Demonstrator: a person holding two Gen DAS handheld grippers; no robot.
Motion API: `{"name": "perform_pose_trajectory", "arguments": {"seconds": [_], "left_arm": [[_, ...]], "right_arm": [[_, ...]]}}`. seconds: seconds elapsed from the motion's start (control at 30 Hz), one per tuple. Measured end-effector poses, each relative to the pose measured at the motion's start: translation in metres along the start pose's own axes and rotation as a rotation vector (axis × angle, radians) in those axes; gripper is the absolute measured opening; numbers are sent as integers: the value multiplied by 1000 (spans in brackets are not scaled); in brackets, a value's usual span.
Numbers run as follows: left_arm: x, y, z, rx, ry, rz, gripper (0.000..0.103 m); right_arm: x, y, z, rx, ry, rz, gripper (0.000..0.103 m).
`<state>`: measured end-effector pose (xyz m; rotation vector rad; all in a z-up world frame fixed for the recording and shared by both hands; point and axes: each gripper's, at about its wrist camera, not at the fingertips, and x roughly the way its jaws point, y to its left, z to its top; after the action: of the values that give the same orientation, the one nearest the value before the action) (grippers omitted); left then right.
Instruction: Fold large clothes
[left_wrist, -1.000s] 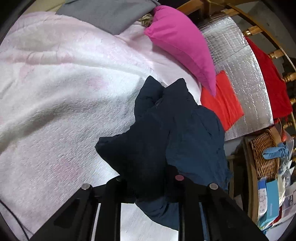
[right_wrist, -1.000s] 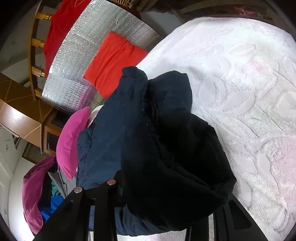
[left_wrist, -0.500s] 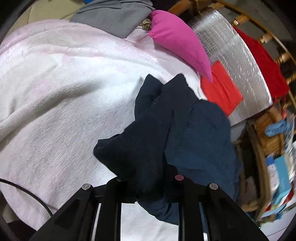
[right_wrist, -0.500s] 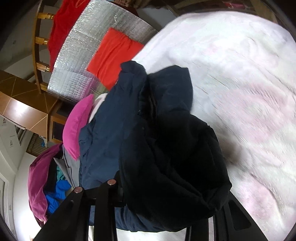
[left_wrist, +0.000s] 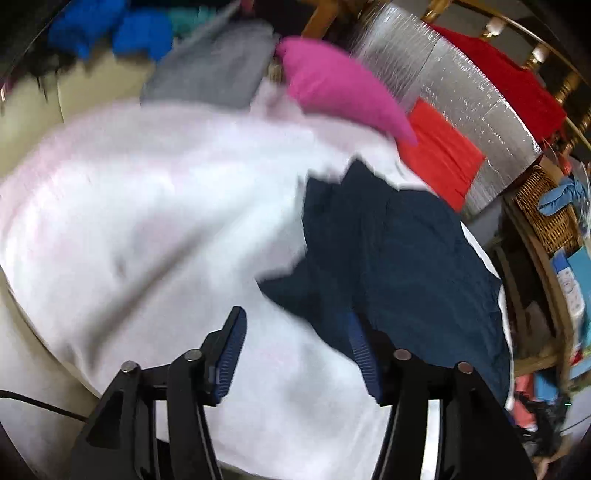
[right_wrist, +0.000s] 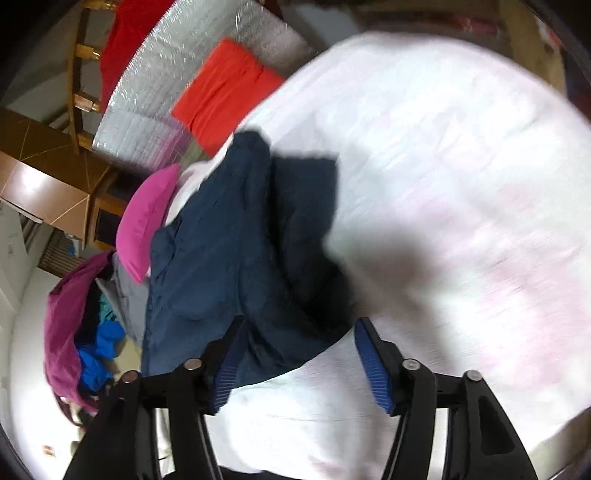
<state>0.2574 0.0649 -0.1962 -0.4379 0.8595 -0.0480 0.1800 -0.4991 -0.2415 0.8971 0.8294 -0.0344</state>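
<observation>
A crumpled dark navy garment (left_wrist: 399, 266) lies on the white, pink-patterned blanket (left_wrist: 155, 229). My left gripper (left_wrist: 297, 332) hovers just in front of the garment's near corner. Its jaws are opening, the blue pads (left_wrist: 231, 354) stand apart, and the cloth only reaches the right pad without being pressed. In the right wrist view the same garment (right_wrist: 236, 258) spreads ahead and to the left on the blanket (right_wrist: 461, 184). My right gripper (right_wrist: 299, 343) is also opening. The garment's lower edge lies loose between its blue pads (right_wrist: 373, 369).
Beyond the garment lie a pink pillow (left_wrist: 343, 92), a folded orange-red cloth (left_wrist: 439, 155) on a silver foil mat (left_wrist: 454, 85), and a red cloth (left_wrist: 509, 85) over a wooden rail. A wicker basket (left_wrist: 543, 214) stands right; grey (left_wrist: 214, 74) and blue clothes (left_wrist: 110, 33) lie far back.
Both grippers were shut on the navy garment; now both jaws stand apart and the garment lies loose on the blanket. Both cameras have pulled back from it, and the picture is blurred.
</observation>
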Motion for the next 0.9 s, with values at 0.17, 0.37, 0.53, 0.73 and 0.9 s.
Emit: {"name": "perform_pose_trajectory", "arguments": {"seconds": [0.17, 0.37, 0.53, 0.73, 0.9], "left_arm": [[18, -16, 43, -21, -27, 8, 74], [96, -21, 64, -104, 174, -11, 74], [129, -10, 59, -193, 205, -34, 75], [131, -18, 55, -160, 174, -60, 49], [125, -27, 57, -138, 139, -58, 33]], "right_arm": [[-11, -8, 29, 47, -44, 60, 74], [38, 1, 60, 81, 29, 82, 76], [87, 9, 75, 90, 96, 34, 77], [120, 22, 76, 54, 124, 17, 74], [120, 56, 76, -63, 79, -50, 40]]}}
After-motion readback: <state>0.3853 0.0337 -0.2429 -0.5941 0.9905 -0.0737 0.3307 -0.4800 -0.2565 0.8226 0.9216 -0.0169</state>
